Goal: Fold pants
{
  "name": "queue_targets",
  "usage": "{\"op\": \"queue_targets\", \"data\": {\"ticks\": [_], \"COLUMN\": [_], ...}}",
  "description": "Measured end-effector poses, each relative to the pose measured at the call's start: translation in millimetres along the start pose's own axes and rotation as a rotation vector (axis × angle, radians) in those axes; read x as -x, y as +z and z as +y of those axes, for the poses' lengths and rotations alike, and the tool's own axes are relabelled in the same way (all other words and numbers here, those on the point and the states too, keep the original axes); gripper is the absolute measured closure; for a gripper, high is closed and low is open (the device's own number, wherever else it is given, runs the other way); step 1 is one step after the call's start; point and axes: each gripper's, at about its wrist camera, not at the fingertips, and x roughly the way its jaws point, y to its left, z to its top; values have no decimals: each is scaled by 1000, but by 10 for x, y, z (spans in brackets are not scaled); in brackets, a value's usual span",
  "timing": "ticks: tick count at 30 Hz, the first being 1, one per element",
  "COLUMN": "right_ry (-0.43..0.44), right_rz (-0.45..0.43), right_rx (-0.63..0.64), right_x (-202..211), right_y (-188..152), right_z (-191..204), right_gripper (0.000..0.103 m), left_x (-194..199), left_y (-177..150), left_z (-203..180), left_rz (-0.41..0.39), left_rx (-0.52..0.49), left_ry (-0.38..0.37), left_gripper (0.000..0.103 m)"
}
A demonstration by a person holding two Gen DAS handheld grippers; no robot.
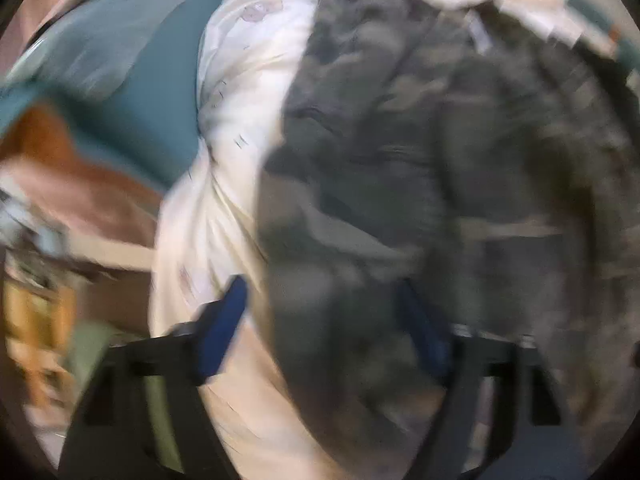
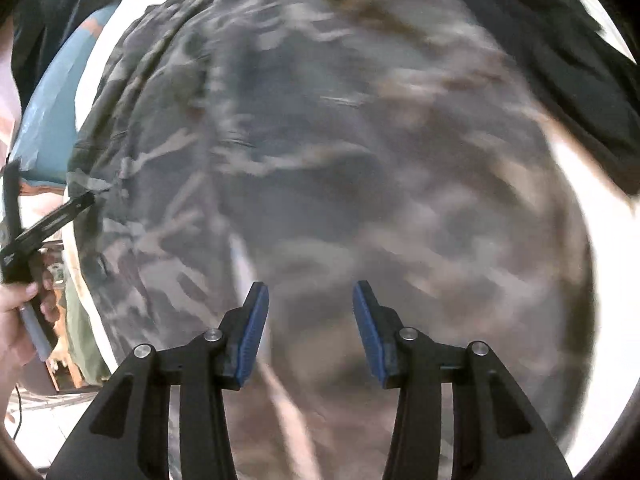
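Camouflage pants (image 2: 340, 168) in grey-green and brown lie spread over a white sheet (image 2: 576, 184). They fill most of the right wrist view and the right half of the left wrist view (image 1: 440, 160). My right gripper (image 2: 310, 300) is open and empty just above the pants. My left gripper (image 1: 320, 312) is open, its blue pads (image 1: 224, 320) straddling the pants' left edge; the view is blurred and its right pad is partly hidden by cloth. The left gripper also shows in the right wrist view (image 2: 86, 200), at the pants' left edge.
A white sheet (image 1: 224, 128) lies bunched beside the pants, over a teal surface (image 1: 152, 92). A dark garment (image 2: 560, 52) lies at the upper right. Wooden furniture (image 1: 36, 312) and clutter stand off the left side. My hand (image 2: 16, 320) holds the left gripper's handle.
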Motion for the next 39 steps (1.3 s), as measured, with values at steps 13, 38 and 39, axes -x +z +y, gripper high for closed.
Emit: {"op": "queue_targets", "data": {"ticks": [13, 38, 39], "right_ry": [-135, -168, -185], "right_rz": [108, 218, 222], "right_rx": [-364, -177, -184], "right_x": [1176, 1539, 1493], "right_y": [-1655, -2367, -2367], "right_z": [-2036, -2251, -2285], "right_gripper": [52, 98, 98], "left_x": [633, 1121, 1073], "left_y": [-2448, -3323, -3339], "left_z": [-2187, -3563, -3622], "left_rz": [469, 643, 632], "left_rx": [48, -3, -27], "left_ry": [-512, -399, -381], "left_gripper": [30, 100, 100]}}
